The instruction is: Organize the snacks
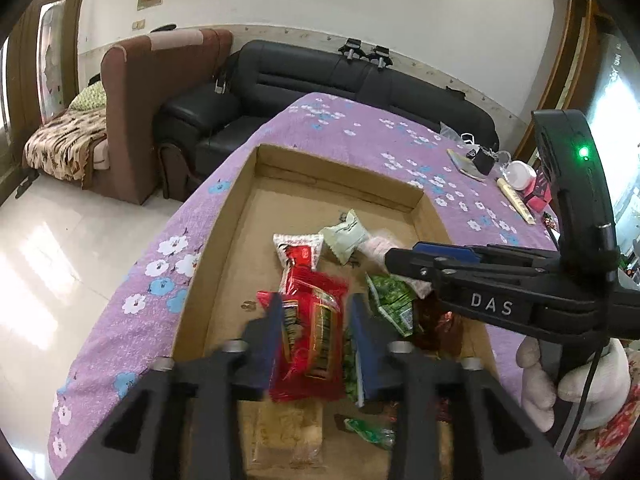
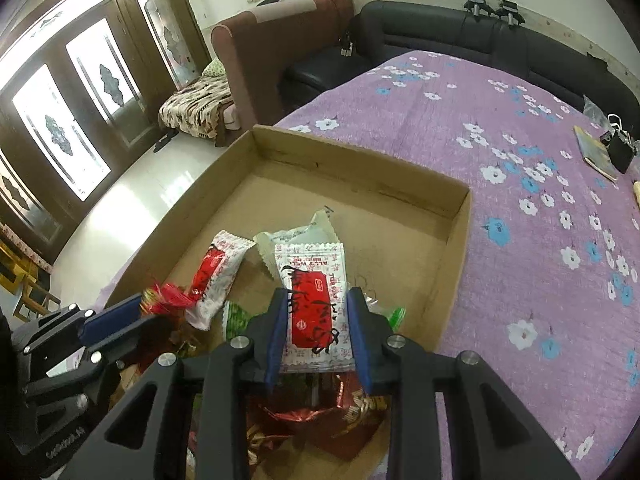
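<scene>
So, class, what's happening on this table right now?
A person holds a hand-held gripper in each hand over a shallow cardboard box on a purple flowered cloth. The right hand-held gripper grips a white-and-red snack packet. The left hand-held gripper stands open around a red snack packet. More wrapped snacks lie in the box.

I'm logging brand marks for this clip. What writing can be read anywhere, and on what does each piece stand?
"DAS": white letters on the side of the right gripper.
White-and-red snack packet between the right gripper's pads: printed text upside down and too blurred to read.
Red snack packet in the left gripper: print blurred, unreadable.
Left gripper body: small lettering, unreadable.
</scene>
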Available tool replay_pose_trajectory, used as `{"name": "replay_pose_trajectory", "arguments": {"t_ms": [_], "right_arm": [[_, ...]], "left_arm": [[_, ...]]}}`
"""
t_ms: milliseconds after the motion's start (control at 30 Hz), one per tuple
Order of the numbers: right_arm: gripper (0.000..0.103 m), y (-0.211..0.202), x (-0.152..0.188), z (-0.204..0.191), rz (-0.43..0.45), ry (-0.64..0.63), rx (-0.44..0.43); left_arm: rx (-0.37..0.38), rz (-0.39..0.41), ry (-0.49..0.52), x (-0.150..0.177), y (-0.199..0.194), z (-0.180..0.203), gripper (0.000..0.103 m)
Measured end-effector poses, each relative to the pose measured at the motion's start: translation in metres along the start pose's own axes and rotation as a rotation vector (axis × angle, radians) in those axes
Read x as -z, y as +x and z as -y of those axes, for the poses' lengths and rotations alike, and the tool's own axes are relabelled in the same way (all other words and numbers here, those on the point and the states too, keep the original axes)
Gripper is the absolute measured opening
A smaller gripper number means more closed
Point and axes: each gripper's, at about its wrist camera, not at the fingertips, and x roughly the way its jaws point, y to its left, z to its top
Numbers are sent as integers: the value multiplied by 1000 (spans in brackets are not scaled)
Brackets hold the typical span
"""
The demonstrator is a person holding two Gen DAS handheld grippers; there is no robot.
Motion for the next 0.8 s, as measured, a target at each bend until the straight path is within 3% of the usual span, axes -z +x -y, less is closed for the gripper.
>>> {"name": "replay_pose_trajectory", "arguments": {"t_ms": [33, 233, 400, 533, 600, 667, 733, 800], "right_arm": [[35, -2, 0, -1, 6, 1, -4], [39, -28, 3, -4, 76, 1, -18], [45, -60, 14, 2, 143, 20, -27], [49, -83, 31, 10, 181, 30, -12], [50, -94, 42, 14, 196, 31, 4], [50, -105, 56, 15, 215, 20, 19], [51, -111, 66, 17, 226, 11, 31], [55, -118, 78, 18, 234, 12, 26]], "left_arm": [[-2, 13, 3, 0, -3, 2, 63], [-57, 83, 47, 0, -25, 20, 76], [-169, 185, 74, 4, -55, 36, 88], [-304, 334, 77, 10, -90, 52, 103], [-369, 429, 78, 15, -112, 63, 103], [-379, 486, 75, 19, -127, 69, 103], [-361, 512, 55, 23, -136, 73, 103], [-343, 489, 20, 26, -137, 74, 103]]}}
